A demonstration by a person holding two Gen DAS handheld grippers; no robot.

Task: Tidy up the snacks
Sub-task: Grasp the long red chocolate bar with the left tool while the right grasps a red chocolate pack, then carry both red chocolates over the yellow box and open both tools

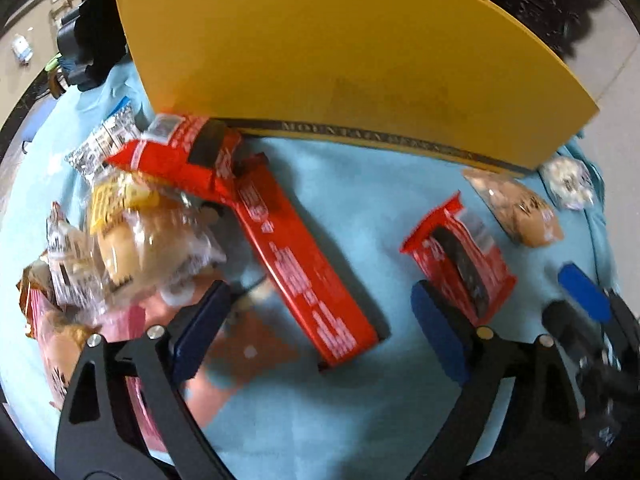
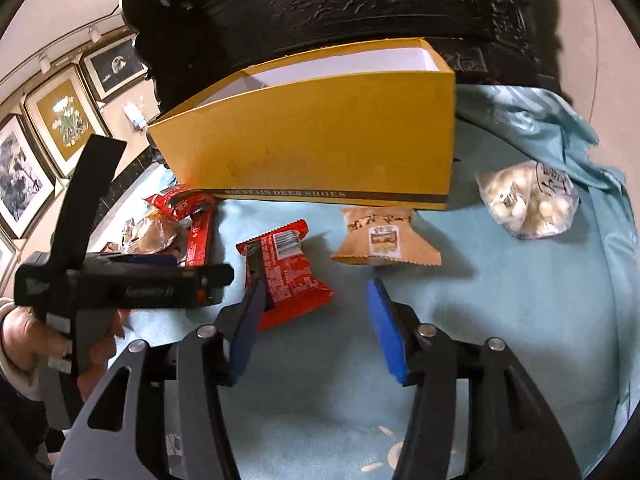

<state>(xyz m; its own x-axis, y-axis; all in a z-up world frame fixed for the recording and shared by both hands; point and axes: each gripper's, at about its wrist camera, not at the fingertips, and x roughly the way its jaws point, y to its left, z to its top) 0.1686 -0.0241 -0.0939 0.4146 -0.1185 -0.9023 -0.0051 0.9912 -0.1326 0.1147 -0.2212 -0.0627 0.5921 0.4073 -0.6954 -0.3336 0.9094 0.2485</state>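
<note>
My left gripper (image 1: 320, 332) is open over the light blue cloth. The near end of a long red snack box (image 1: 308, 276) lies between its dark blue pads, untouched. A small red packet (image 1: 460, 256) lies just past its right finger. My right gripper (image 2: 316, 332) is also open with bare cloth between its pads, and that same small red packet (image 2: 286, 280) lies by its left fingertip. The open yellow shoe box (image 2: 312, 140) stands behind the snacks. Ahead of the right gripper lie a tan packet (image 2: 384, 240) and a clear bag of white sweets (image 2: 528, 204).
A wrapped bun (image 1: 152, 240), another red packet (image 1: 180, 152) and several more wrappers are piled at the left. A hand (image 2: 24, 332) holds the left gripper's black body (image 2: 120, 284) at the left. Dark carved furniture (image 2: 360, 0) stands behind the box. The cloth (image 2: 560, 120) bunches at the back right.
</note>
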